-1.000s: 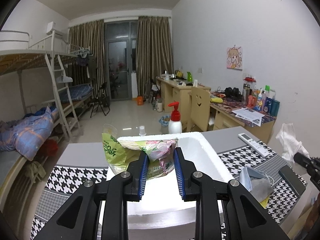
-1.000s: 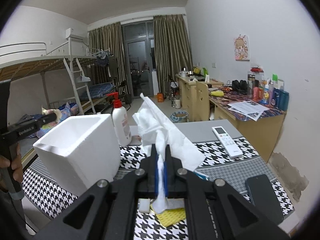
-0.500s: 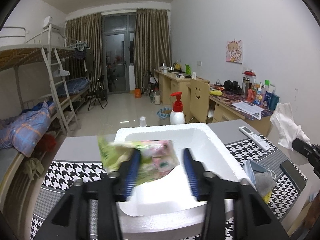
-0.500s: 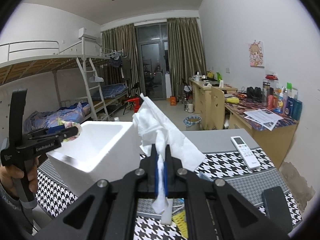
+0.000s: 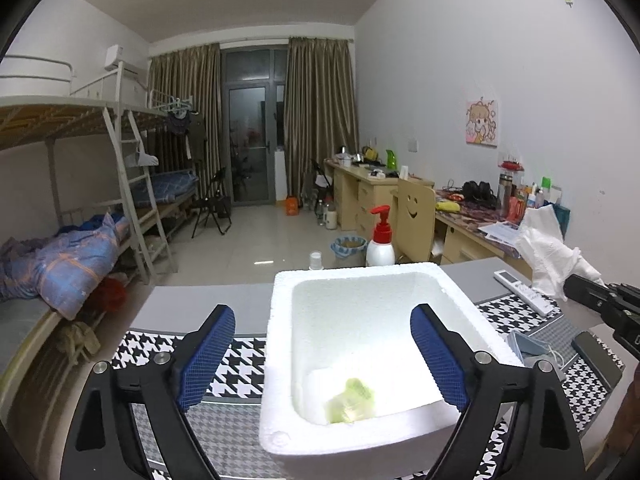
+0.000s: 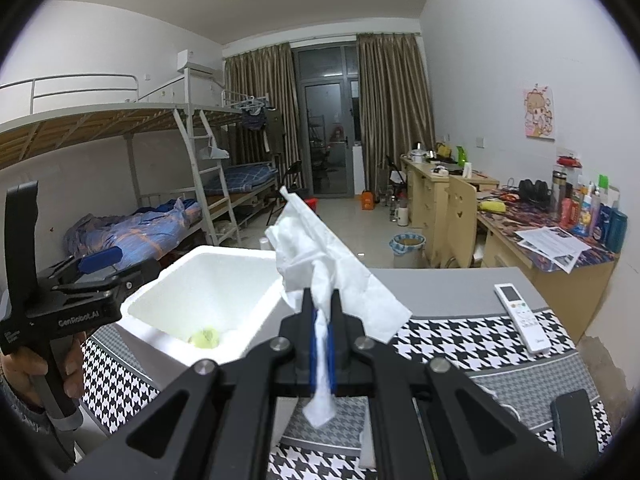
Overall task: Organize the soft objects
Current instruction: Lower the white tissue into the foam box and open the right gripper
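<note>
Blue pads face each other far apart on my left claw (image 5: 322, 354), nothing between them; it hangs over the foam box (image 5: 280, 360), one finger out past the box's left wall, the other above its right side. Down inside, on the box floor near the front, lies a green packet (image 5: 352, 400), blurred. My right claw (image 6: 321, 344) is pressed together on a white tissue (image 6: 320, 260): a thin strip runs between the pads, a tail hangs below them, and the crumpled bulk stands up above the tips. That claw sits to the right of the box, just beside its near corner, and the tissue's top overlaps the box rim in the right view. From there I also see my left claw (image 6: 100, 258) at the box's left rim, held in my left hand (image 6: 24, 368).

Outward from the box, the table (image 5: 192, 296) wears a black-and-white houndstooth cloth (image 5: 240, 364). A pump bottle (image 5: 380, 244) with a red top stands just behind the box. To the right a white remote (image 6: 520, 316) lies on the cloth, well apart from the box, and a dark phone (image 6: 572, 428) lies nearer the front edge. A grey-blue mask (image 5: 524, 346) lies close to the box's right wall.
</note>
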Motion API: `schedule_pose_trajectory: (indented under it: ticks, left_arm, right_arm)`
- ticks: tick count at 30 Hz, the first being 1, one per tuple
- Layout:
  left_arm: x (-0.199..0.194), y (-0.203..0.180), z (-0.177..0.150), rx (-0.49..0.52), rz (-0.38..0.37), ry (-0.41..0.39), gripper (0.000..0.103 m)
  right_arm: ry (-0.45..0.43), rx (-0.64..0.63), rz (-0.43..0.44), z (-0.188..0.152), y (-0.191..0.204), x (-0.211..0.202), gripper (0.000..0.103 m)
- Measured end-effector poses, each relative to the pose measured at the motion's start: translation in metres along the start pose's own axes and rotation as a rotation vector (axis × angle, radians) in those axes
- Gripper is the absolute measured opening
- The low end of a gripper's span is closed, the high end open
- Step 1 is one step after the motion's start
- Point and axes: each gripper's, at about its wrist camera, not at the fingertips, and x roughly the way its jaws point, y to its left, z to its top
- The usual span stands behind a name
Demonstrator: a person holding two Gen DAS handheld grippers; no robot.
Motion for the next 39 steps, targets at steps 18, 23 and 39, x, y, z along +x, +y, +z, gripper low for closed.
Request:
schedule_pose_trajectory:
  ticks: [18,23,39]
  left_arm:
    - [-0.023,0.022,-0.007,-0.014,0.051,-0.048,0.1]
    - [-0.027,0.028,-0.009,-0.025,0.068,-0.061,0.102]
    - [-0.039,0.045,-0.021,-0.057,0.071,-0.045,0.102]
  right_arm:
    - [0.012,-0.054,0.091,0.015,0.038,0.02,0.006]
    - [0.029,-0.053,0.118,0.018,0.045,0.027,0.007]
    - [0.1,-0.049,0.189,0.024,0.068,0.056,0.007]
